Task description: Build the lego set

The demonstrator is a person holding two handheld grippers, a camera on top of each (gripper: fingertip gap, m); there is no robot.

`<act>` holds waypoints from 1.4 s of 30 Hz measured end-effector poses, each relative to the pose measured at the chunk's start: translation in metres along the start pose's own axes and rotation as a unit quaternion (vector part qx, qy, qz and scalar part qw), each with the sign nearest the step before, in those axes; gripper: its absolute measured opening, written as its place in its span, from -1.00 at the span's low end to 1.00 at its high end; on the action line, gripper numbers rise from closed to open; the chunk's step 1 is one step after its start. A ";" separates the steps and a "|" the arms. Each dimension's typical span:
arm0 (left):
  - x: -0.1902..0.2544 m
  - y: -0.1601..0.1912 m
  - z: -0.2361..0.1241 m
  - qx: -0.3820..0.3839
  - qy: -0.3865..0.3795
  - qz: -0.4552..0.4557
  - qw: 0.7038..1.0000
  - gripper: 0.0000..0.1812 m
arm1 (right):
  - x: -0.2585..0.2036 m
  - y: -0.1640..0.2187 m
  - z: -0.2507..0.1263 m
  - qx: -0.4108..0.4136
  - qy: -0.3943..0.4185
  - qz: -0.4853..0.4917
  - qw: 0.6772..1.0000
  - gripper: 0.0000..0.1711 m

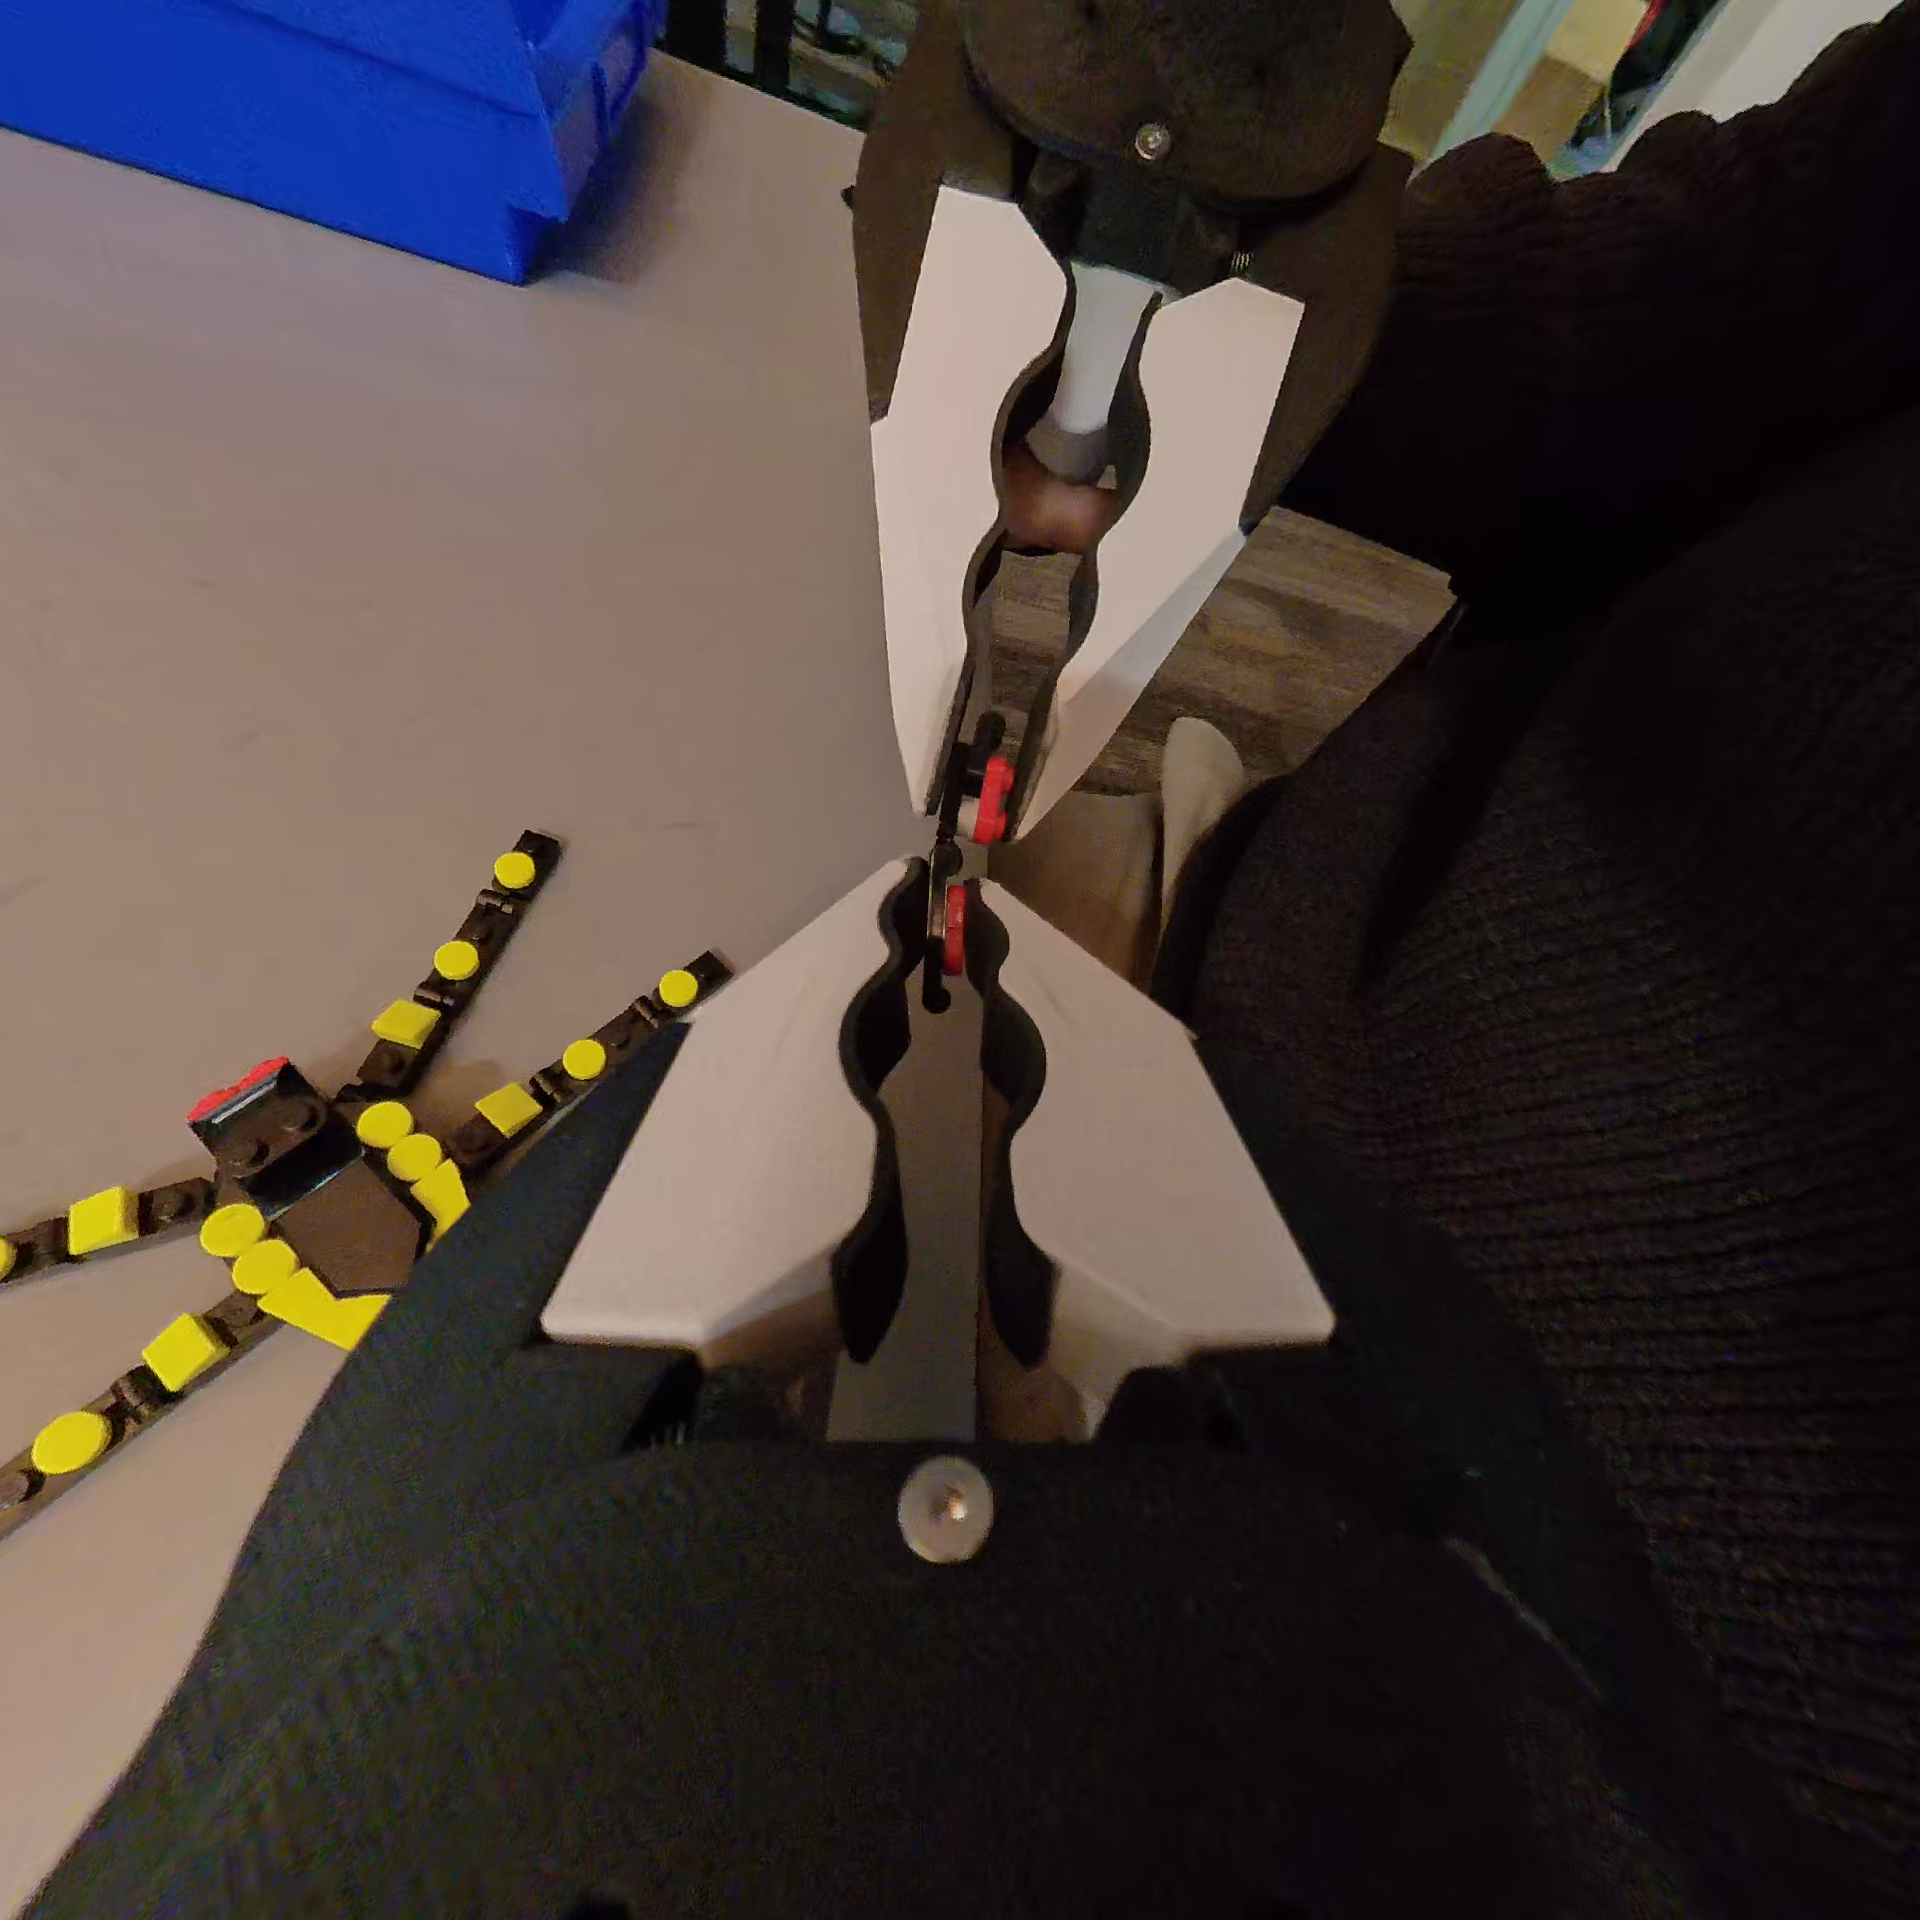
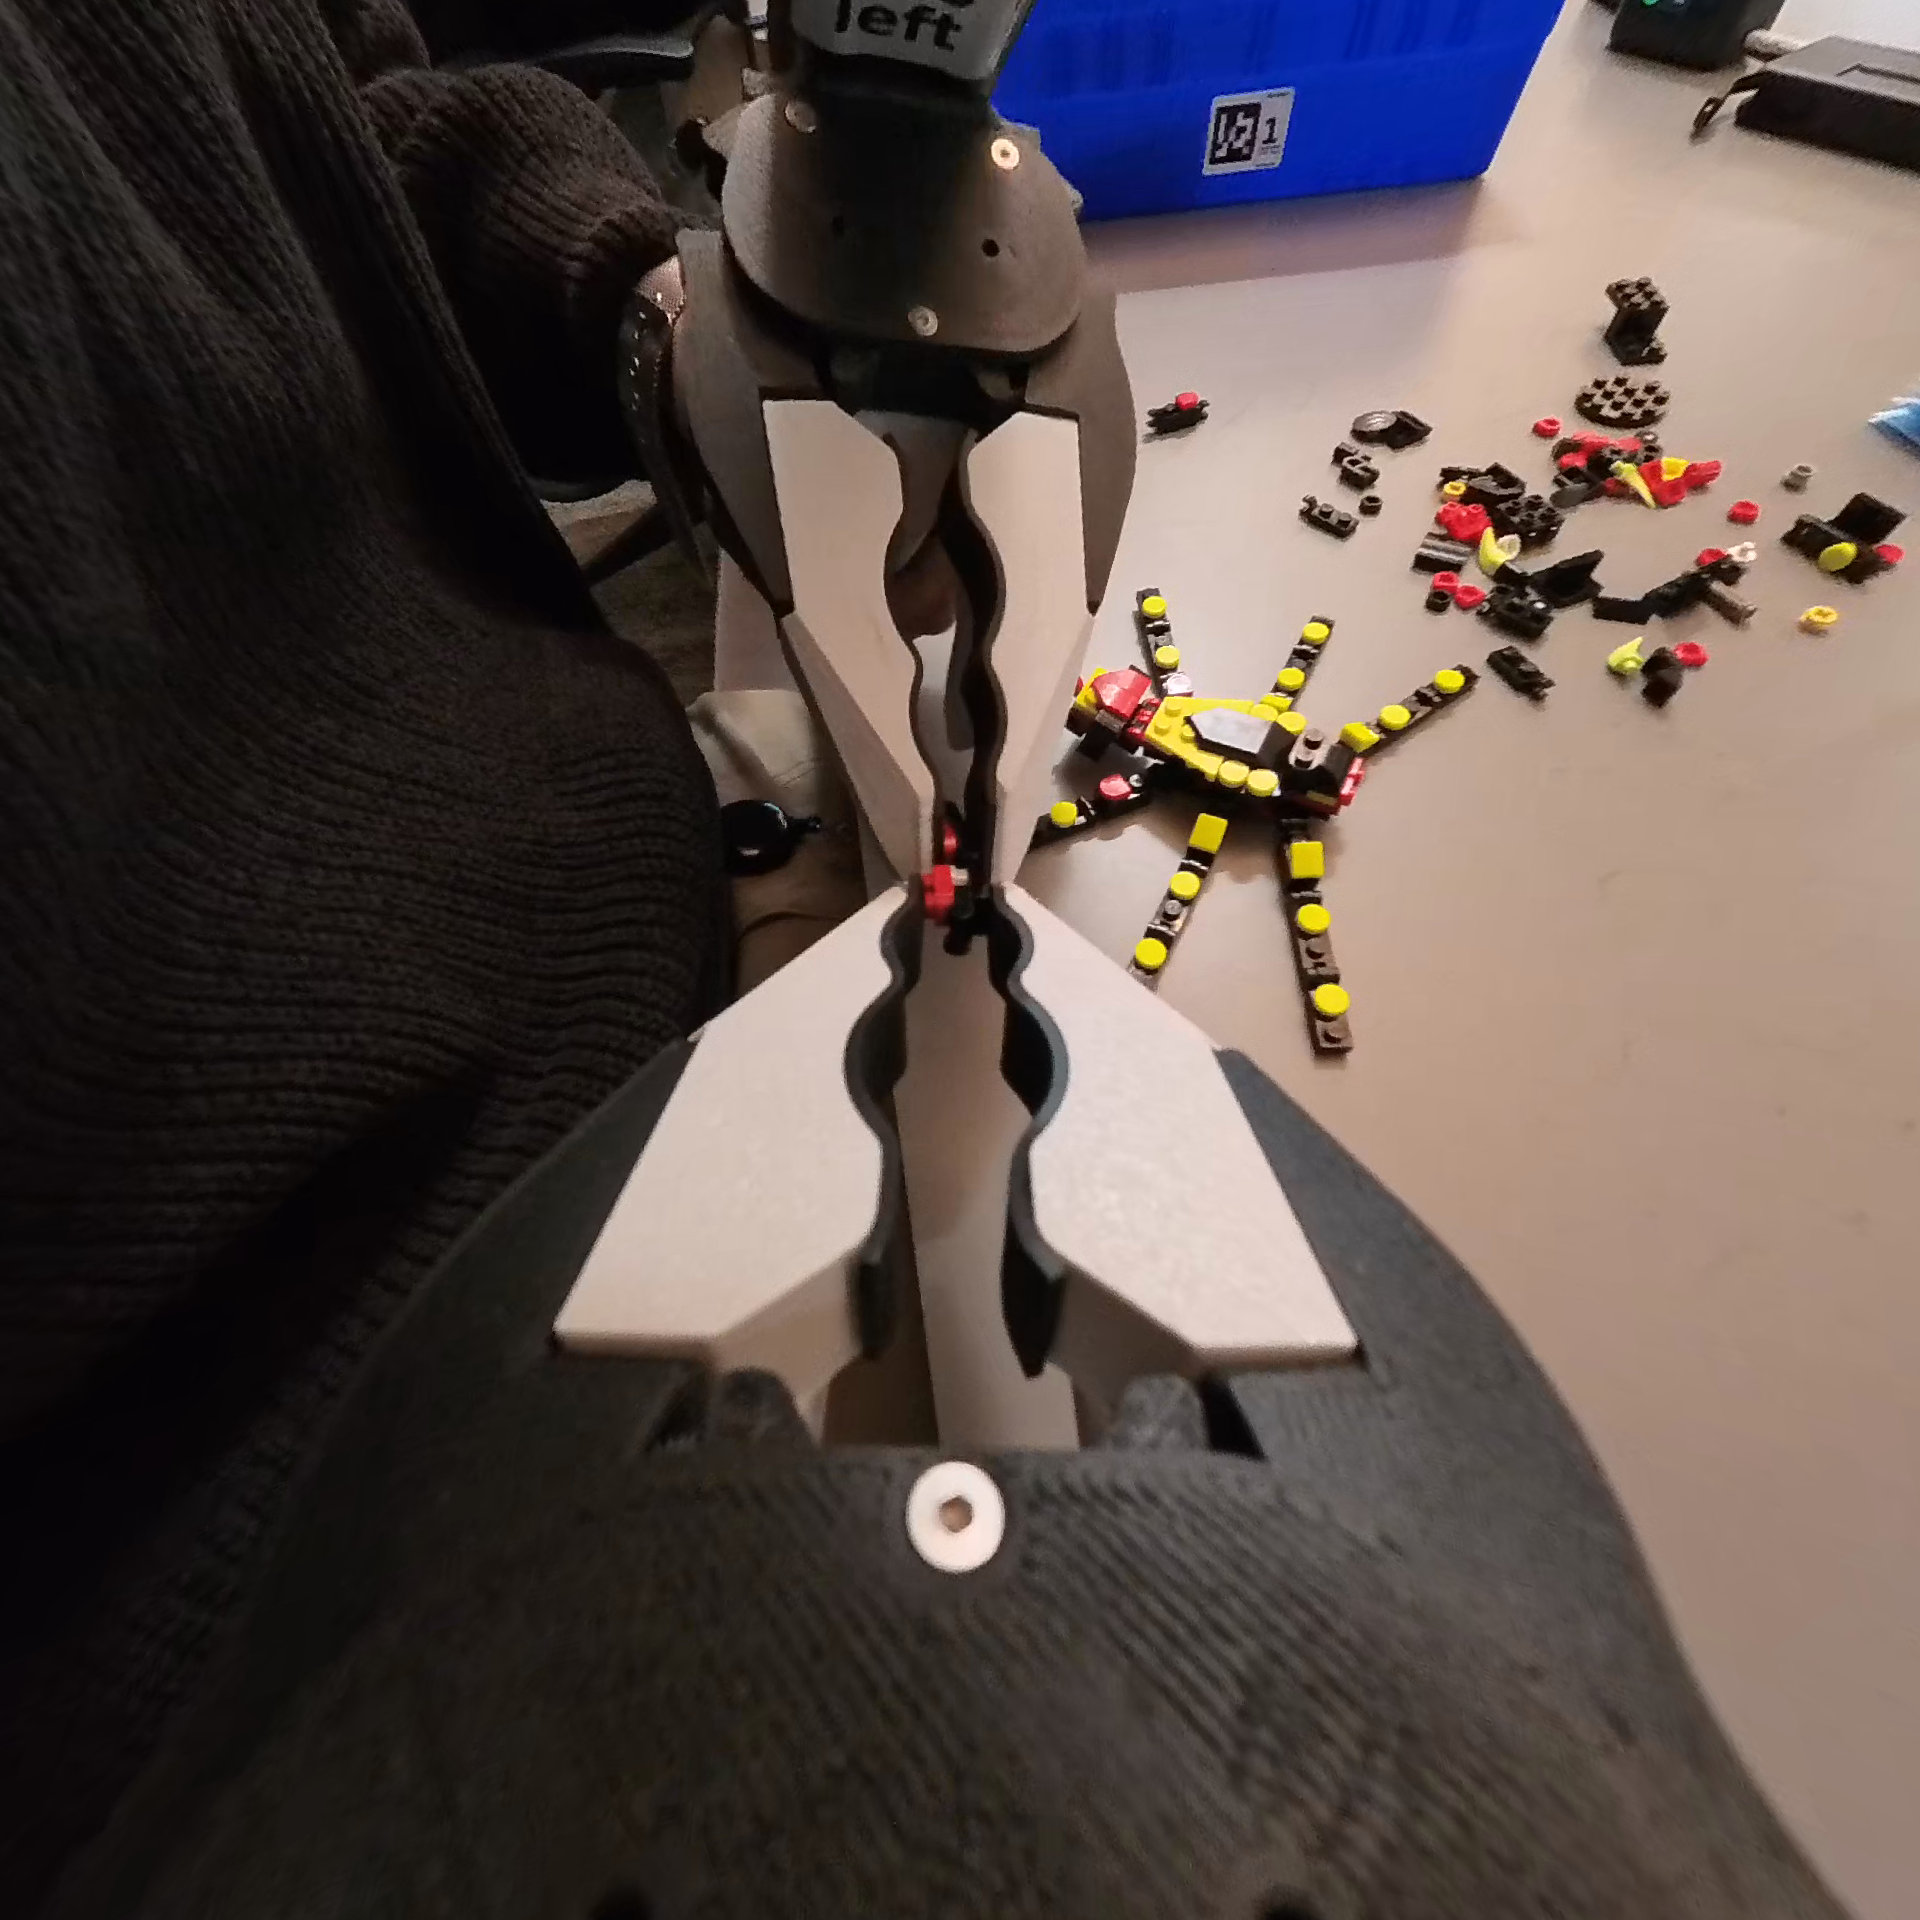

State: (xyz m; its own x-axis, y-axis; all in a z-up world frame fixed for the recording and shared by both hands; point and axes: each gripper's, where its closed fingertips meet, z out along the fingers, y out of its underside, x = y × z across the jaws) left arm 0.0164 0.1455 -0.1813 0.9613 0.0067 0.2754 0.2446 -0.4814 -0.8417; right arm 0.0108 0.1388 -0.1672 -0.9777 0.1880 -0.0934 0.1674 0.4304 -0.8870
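Both claws meet tip to tip above the desk edge. Left claw (image 1: 951, 935) is clenched on a small red and black lego piece (image 1: 954, 925), and right claw (image 2: 951, 914) pinches its own red and black piece (image 2: 943, 889), probably so the two can be pressed together in the air. To the side of both tips, the black and yellow spider-like lego model (image 2: 1226, 748) lies on the grey desk (image 2: 1558, 1247), with loose lego bricks (image 2: 1579, 520) farther away.

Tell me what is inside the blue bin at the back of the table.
Only the blue bin's outer wall and a tag stuck on it show. Its inside is cut off in both views, so any contents cannot be seen. Loose lego pieces lie outside it on the table.
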 end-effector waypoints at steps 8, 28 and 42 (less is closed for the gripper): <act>-0.001 -0.005 -0.006 0.023 0.016 -0.019 0.999 -0.81 | 0.005 -0.008 -0.008 0.037 -0.010 0.037 0.999 -0.89; 0.011 -0.017 -0.019 0.065 0.080 -0.019 0.995 -0.95 | -0.005 -0.020 -0.019 0.075 -0.061 0.070 0.993 -0.89; 0.015 -0.019 -0.023 0.075 0.098 -0.022 0.992 -0.95 | -0.009 -0.023 -0.023 0.088 -0.088 0.092 0.988 -0.89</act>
State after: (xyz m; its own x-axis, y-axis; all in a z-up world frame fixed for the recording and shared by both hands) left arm 0.0229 0.1347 -0.1501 0.9097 -0.1535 0.3859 0.3155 -0.3488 -0.8825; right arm 0.0184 0.1477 -0.1354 -0.9424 0.0849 -0.3236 0.3345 0.2398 -0.9114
